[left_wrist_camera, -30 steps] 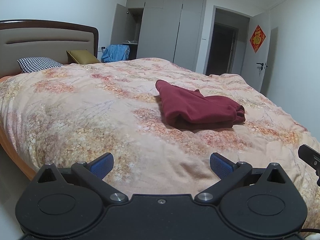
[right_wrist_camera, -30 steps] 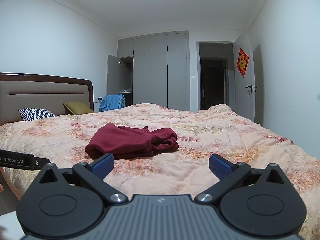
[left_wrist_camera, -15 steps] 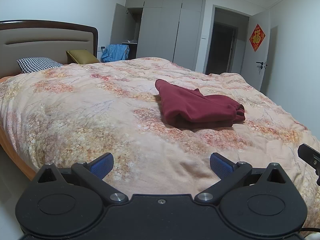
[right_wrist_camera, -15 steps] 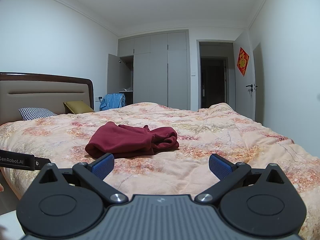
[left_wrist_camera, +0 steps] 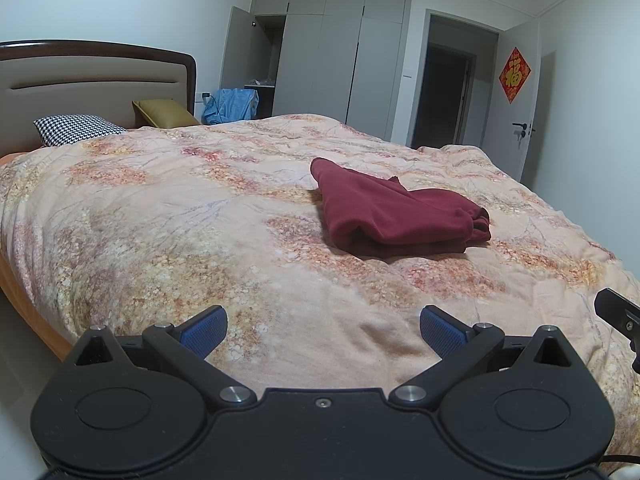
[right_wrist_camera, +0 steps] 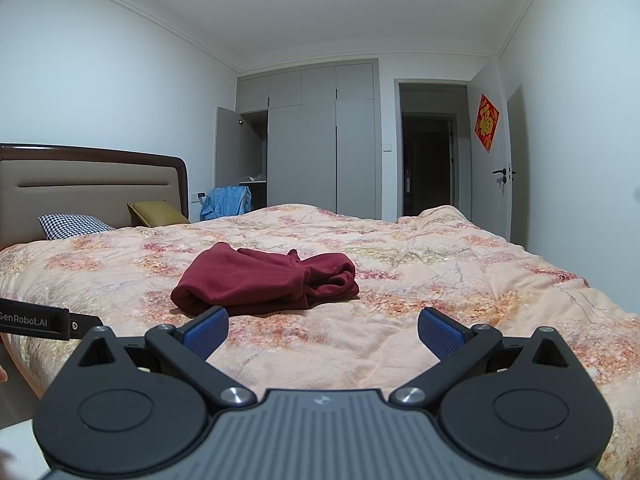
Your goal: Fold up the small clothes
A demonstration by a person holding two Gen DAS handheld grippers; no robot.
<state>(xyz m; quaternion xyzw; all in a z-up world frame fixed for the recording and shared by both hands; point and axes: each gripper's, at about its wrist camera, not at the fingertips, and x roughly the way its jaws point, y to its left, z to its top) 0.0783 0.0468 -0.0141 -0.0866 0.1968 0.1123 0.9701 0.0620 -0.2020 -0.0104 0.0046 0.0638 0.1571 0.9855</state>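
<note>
The dark red garment (left_wrist_camera: pixel 396 212) lies bunched and loosely folded on the floral bedspread, layers doubled over at its near edge and a crumpled roll at its right end. From my left gripper's camera it sits at one o'clock; from my right (right_wrist_camera: pixel 266 284), eleven.

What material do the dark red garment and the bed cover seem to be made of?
The dark red garment looks like soft matte fleece or brushed knit: fuzzy surface, thick rounded folds, no shine. The bed cover looks like a padded, printed woven quilt, perhaps cotton: puffy bulges, fine creases, floral pattern, dull finish.
</note>
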